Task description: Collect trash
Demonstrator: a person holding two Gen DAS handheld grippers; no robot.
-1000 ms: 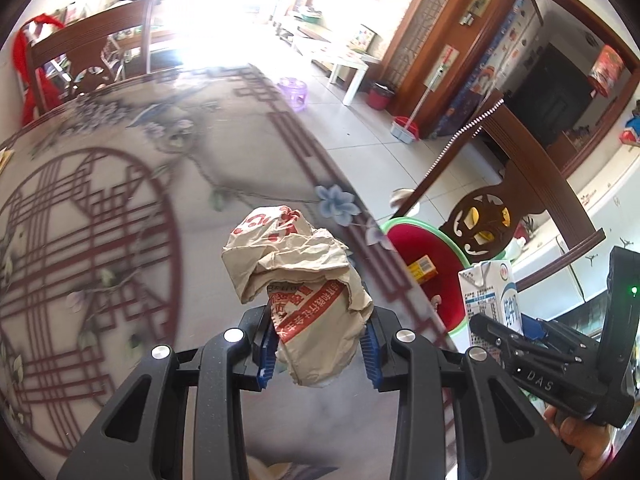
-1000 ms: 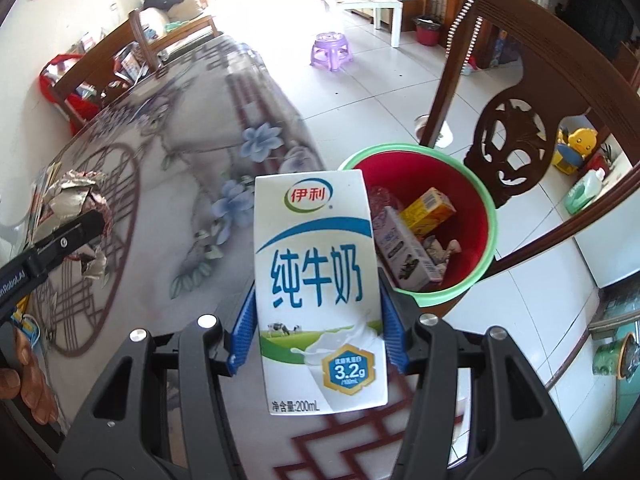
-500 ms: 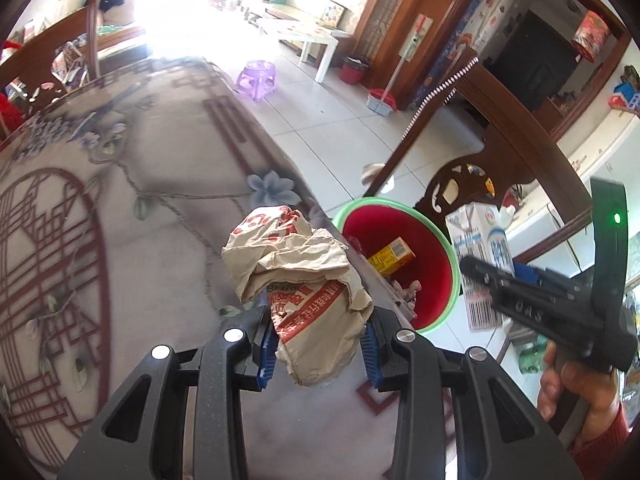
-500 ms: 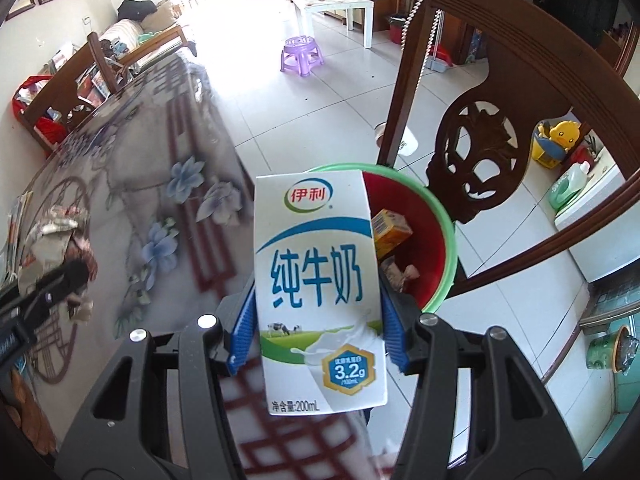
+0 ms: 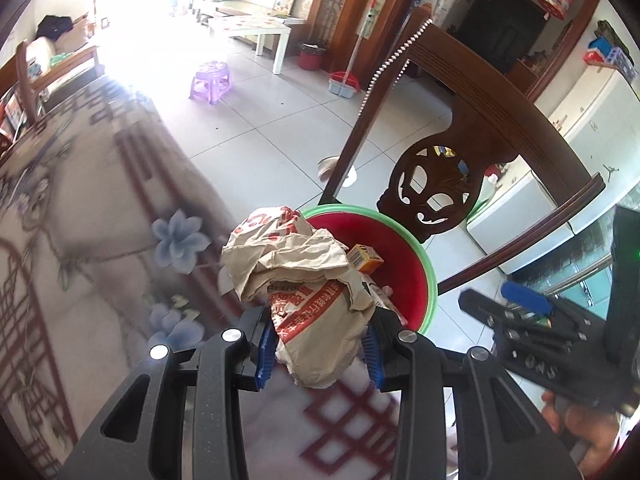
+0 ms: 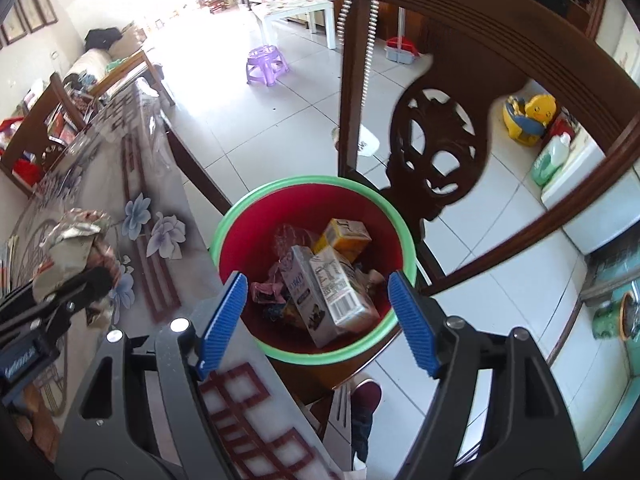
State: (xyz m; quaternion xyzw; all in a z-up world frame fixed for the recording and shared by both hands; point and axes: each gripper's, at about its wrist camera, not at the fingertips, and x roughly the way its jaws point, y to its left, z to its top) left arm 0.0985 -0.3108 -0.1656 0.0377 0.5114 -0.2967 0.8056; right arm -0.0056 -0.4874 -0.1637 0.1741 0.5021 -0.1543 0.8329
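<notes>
My left gripper (image 5: 319, 354) is shut on a crumpled brown paper bag (image 5: 304, 280) with red print, held over the table edge beside the red bin with a green rim (image 5: 430, 276). My right gripper (image 6: 316, 280) hangs right over the bin (image 6: 224, 220); its jaws are opening and nothing is between the blue pads. The white milk carton (image 6: 340, 292) lies inside the bin, barcode side up, on other cartons and wrappers. The right wrist view also shows the bag (image 6: 76, 240) in the left gripper (image 6: 60, 300), at the left.
The flower-patterned table (image 5: 80, 240) fills the left. A carved dark wooden chair (image 6: 440, 140) stands just behind the bin, close to its rim. A purple stool (image 5: 212, 80) and a white low table stand farther off on the tiled floor. A hand (image 5: 580, 428) holds the right gripper (image 5: 520, 320).
Both grippers moved from over the table toward the bin. The right gripper's jaws opened and the milk carton dropped from them into the bin. The left gripper still holds the bag.
</notes>
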